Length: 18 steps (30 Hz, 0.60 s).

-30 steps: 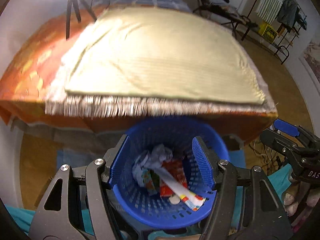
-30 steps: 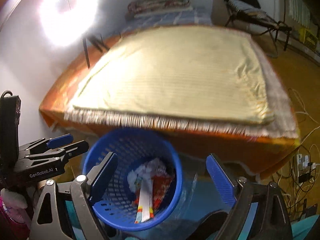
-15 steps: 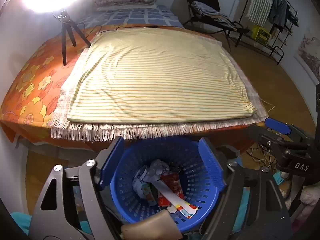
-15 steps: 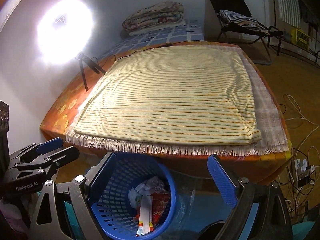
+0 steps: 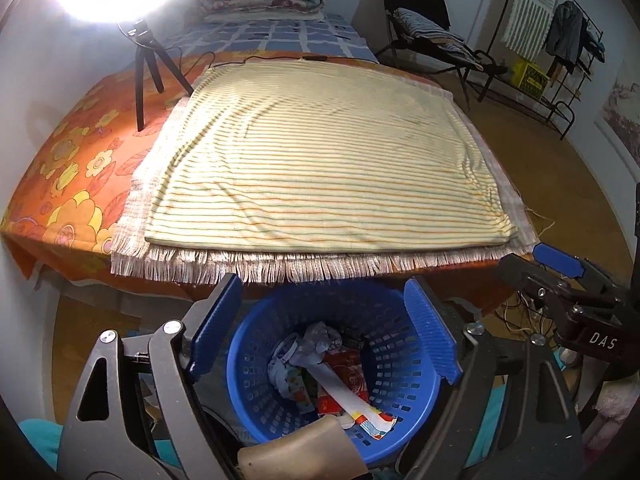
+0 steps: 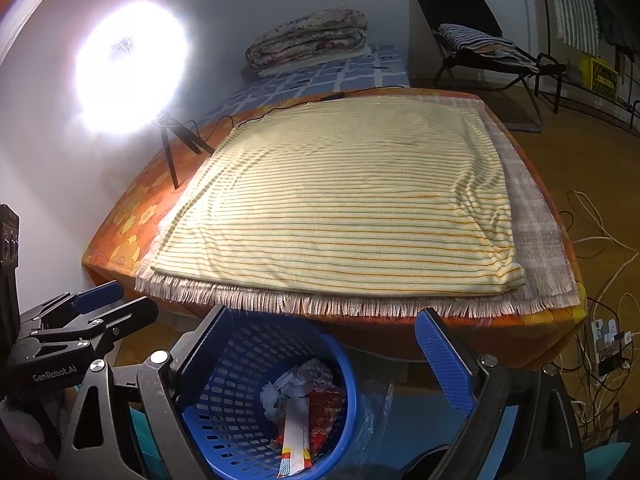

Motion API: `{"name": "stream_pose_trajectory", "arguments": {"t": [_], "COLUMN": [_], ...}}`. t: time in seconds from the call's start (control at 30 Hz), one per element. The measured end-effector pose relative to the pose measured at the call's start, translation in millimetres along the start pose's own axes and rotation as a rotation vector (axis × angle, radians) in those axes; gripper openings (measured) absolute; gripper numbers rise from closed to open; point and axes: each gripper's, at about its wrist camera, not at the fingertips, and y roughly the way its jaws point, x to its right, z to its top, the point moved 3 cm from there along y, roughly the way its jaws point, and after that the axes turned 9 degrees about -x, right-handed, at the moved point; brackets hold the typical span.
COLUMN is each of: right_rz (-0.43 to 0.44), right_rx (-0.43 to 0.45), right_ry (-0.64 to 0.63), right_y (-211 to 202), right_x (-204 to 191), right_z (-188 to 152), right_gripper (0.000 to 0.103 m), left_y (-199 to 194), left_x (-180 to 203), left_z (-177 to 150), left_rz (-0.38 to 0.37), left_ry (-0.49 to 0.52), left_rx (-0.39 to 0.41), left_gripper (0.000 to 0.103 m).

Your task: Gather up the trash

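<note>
Left wrist view: the left gripper (image 5: 324, 328) has just been opening; its fingers (image 5: 214, 322) stand wide, nothing between them, above the blue perforated plastic basket (image 5: 404, 416) of crumpled wrapper trash (image 5: 320, 364) on the floor beside the bed edge (image 5: 280, 276).

Right wrist view: the right gripper (image 6: 320, 356) has wide, empty fingers (image 6: 440, 356); the basket sits under the left one.

A round blue perforated plastic basket (image 5: 404, 412) stands upright on the floor just below the bed's fringed edge. Inside lies a pile of trash (image 5: 320, 364): crumpled white paper, a red wrapper, and a long white strip with a colourful end.
</note>
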Motion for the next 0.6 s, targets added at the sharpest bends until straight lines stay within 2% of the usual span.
{"name": "stream_pose_trajectory", "arguments": {"t": [0.27,0.37,0.6], "right_rz": [-0.001,0.0,-0.009], "right_rx": [0.011,0.03,0.058], "right_ry": [0.011,0.008,-0.007], "right_y": [-3.3,-7.0,-14.7], "right_x": [1.9,-0.1,-4.1], "right_z": [1.6,2.7,8.0], "right_gripper": [0.095,0.102,0.102], "left_y": [-9.9,-14.8,-24.2], "left_x": [1.2,0.7,2.0], "left_z": [4.6,7.2,10.8], "left_rz": [-0.002,-0.003,-0.007], "left_ry": [-0.002,-0.005,-0.012], "left_rx": [0.036,0.055,0.084], "left_gripper": [0.088,0.095,0.095]}}
